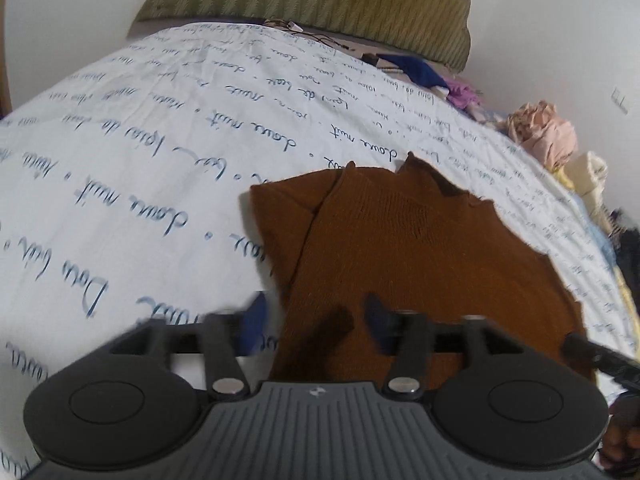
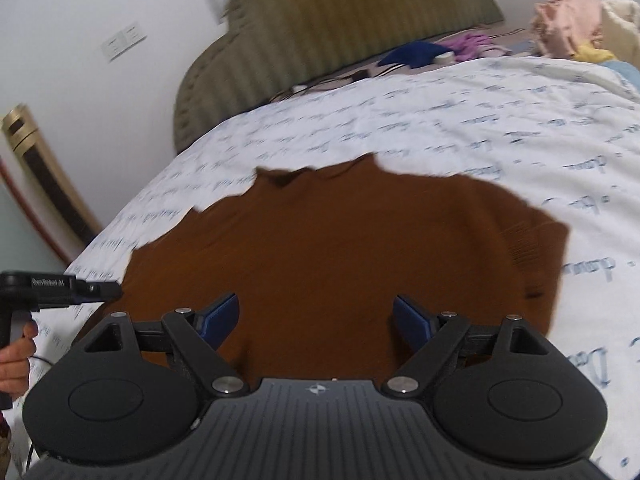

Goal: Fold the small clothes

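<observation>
A brown knitted sweater (image 1: 420, 248) (image 2: 340, 248) lies flat on the white bed cover (image 1: 140, 160) (image 2: 440, 132), which is printed with blue handwriting. Seen from the left wrist, a sleeve (image 1: 280, 212) is folded in over the sweater's left side. My left gripper (image 1: 316, 322) is open over the sweater's near left edge, and its blurred blue pads are not pressing the cloth. My right gripper (image 2: 316, 316) stands open above the near hem with nothing gripped. The left gripper (image 2: 108, 292), held by a hand, pokes in at the left edge of the right wrist view.
An olive ribbed headboard cushion (image 1: 320, 0) (image 2: 340, 28) leans on the wall at the far end. Blue (image 1: 416, 68), purple (image 1: 464, 94) and pink (image 1: 544, 132) clothes are piled along the far right of the bed. Cables lie near the cushion. A wall socket (image 2: 122, 42) is at the left.
</observation>
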The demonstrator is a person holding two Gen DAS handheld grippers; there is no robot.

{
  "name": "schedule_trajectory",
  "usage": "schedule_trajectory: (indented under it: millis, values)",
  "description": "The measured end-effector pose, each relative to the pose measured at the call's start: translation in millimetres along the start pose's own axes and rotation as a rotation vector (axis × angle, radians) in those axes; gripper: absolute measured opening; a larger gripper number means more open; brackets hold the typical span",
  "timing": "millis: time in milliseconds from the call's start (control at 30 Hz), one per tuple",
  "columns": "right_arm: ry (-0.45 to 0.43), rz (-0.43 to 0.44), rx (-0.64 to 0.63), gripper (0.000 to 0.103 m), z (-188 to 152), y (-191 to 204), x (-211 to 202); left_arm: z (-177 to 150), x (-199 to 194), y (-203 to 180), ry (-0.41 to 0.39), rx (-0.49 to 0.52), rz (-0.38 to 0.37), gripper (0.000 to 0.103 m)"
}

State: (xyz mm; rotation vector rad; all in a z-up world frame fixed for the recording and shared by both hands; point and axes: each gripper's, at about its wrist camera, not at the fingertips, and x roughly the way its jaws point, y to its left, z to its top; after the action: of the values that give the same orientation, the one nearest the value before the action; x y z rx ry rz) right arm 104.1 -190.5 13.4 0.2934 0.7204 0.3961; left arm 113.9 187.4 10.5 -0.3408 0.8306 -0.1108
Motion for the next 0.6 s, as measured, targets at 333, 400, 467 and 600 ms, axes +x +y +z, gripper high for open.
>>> schedule_trajectory:
  millis: [333, 400, 467, 600]
  values:
    - [0.054, 0.025, -0.016, 0.087, -11.8, 18.4, 5.0, -27.3, -15.6, -2.7, 0.075, 0.097, -0.04, 0.018]
    - [0.067, 0.025, -0.016, 0.089, -14.6, 18.5, 6.4, -32.4, -15.8, -2.5, 0.087, 0.099, -0.023, 0.009]
    - [0.073, 0.015, -0.028, 0.089, -16.9, 20.4, 8.0, -34.9, -19.1, 0.5, 0.09, 0.091, -0.021, 0.006]
    - [0.085, 0.014, -0.046, 0.092, -18.9, 21.5, 3.4, -38.4, -34.4, 6.3, 0.078, 0.093, 0.0, 0.004]
